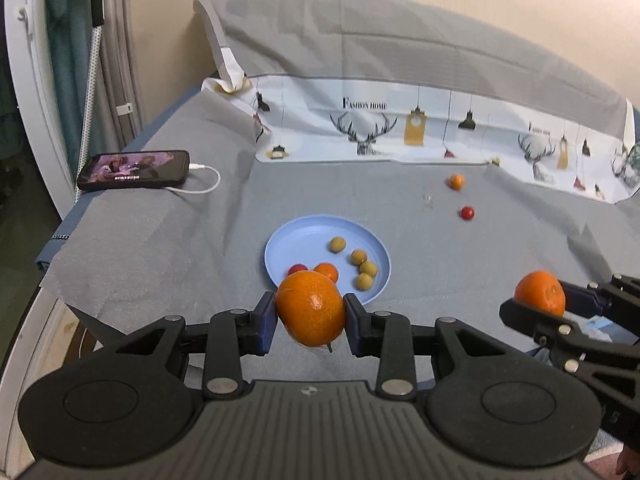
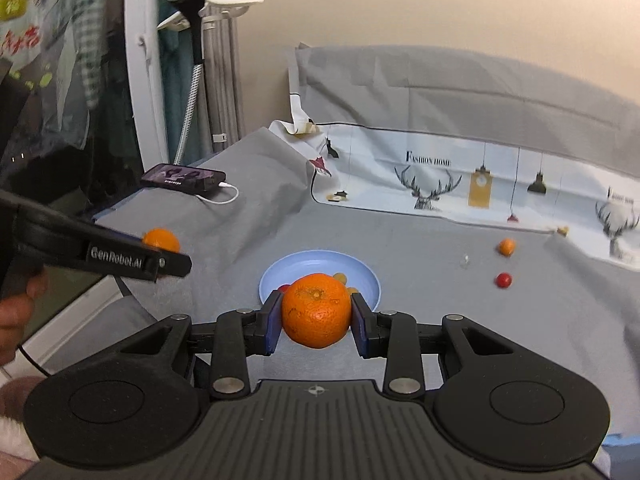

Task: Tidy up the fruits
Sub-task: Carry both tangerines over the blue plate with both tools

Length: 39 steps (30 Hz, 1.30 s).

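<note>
My left gripper (image 1: 310, 314) is shut on a large mandarin (image 1: 310, 308), held above the near rim of the blue plate (image 1: 296, 236). My right gripper (image 2: 316, 314) is shut on a second mandarin (image 2: 316, 310), also in front of the blue plate (image 2: 312, 262). In the left wrist view the right gripper (image 1: 536, 300) shows at the right with its mandarin (image 1: 540, 290). The plate holds several small yellow-green fruits (image 1: 364, 266), a small orange fruit (image 1: 327, 271) and a red one (image 1: 297, 269). A small orange fruit (image 1: 456, 181) and a red cherry tomato (image 1: 467, 212) lie on the grey sheet beyond the plate.
A phone (image 1: 134, 170) with a lit screen and white cable lies at the bed's far left corner. A printed pillowcase (image 1: 420, 128) and grey pillow line the back. A white curved frame (image 2: 140, 80) and hanging clothes stand left. A hand (image 2: 16, 312) grips the left tool.
</note>
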Motion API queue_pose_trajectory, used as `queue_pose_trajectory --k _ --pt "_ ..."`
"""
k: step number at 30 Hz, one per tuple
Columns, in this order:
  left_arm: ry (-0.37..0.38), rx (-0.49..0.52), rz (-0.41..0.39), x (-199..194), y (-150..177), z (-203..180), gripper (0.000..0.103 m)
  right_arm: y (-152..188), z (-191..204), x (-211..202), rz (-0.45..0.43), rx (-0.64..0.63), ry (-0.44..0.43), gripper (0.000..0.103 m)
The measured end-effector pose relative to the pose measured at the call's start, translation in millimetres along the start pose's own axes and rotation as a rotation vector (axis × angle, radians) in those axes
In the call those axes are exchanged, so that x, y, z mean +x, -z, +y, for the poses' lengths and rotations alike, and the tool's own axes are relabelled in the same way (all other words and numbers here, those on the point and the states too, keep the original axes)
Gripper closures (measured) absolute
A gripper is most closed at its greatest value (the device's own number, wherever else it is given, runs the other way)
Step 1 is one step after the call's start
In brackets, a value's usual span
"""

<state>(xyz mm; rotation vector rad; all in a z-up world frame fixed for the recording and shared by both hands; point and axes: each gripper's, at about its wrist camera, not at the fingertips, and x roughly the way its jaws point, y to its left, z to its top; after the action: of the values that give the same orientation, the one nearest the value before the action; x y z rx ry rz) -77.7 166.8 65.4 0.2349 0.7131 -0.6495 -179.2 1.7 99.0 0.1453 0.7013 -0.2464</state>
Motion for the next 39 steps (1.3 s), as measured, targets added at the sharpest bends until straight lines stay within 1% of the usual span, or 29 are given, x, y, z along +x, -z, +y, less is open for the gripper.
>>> queue_pose_trajectory --k 4,10,20,39 --pt "0.012 0.015 -0.008 -0.2 -0.6 -4.5 0.064 -1.8 1.9 1.3 -0.003 -0.008 0.009 0.066" --pt "0.001 0.016 -0.013 0.6 0.6 1.2 0.064 -1.3 4.9 7.3 0.011 -0.008 -0.002 0.066" --pt "0.008 0.022 0.009 12.5 0.4 4.8 0.064 0.6 2.1 17.5 0.045 0.017 0.004 0.066" --pt "0.001 0.002 0.053 35.8 -2.7 10.5 0.064 0.7 3.2 35.8 0.098 0.018 0.004 0.066"
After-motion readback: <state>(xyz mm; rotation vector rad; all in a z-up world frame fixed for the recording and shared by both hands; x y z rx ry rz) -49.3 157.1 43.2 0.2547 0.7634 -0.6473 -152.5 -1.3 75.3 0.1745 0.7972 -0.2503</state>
